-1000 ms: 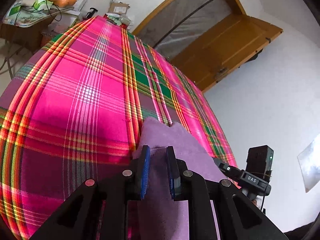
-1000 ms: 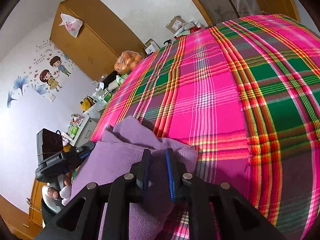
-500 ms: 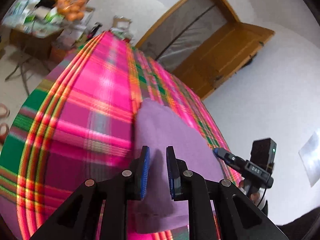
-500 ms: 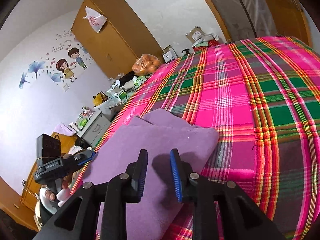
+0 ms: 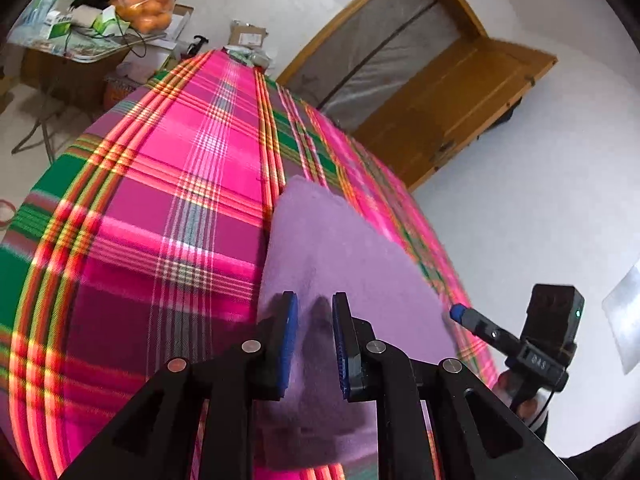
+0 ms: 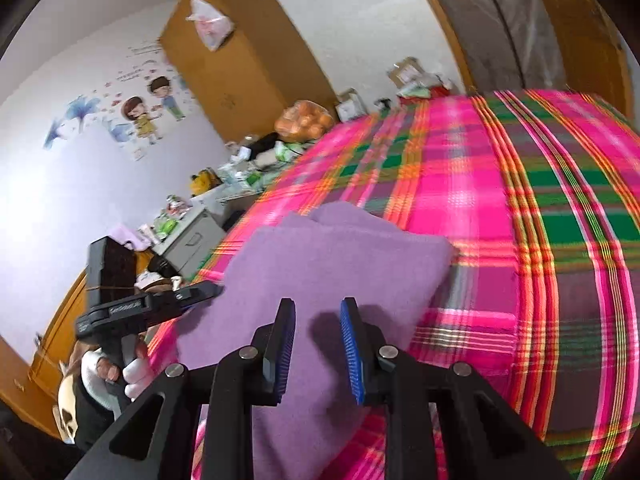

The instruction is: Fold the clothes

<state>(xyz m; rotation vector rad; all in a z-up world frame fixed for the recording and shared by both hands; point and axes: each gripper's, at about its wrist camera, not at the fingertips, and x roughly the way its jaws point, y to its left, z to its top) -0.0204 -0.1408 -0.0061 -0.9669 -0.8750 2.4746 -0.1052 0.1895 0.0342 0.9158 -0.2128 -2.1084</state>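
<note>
it's a bed (image 5: 168,216) with a loud pink, green and orange plaid sheet (image 6: 532,216), and a folded purple garment (image 6: 320,276) lies flat on it near the close edge.

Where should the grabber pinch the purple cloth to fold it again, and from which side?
Probably at a near corner of the folded purple fleece cloth, coming in low from the near edge of the pink plaid bedspread. The cloth lies flat in stacked layers, so its thin edges suit the open right gripper and open left gripper.
</note>
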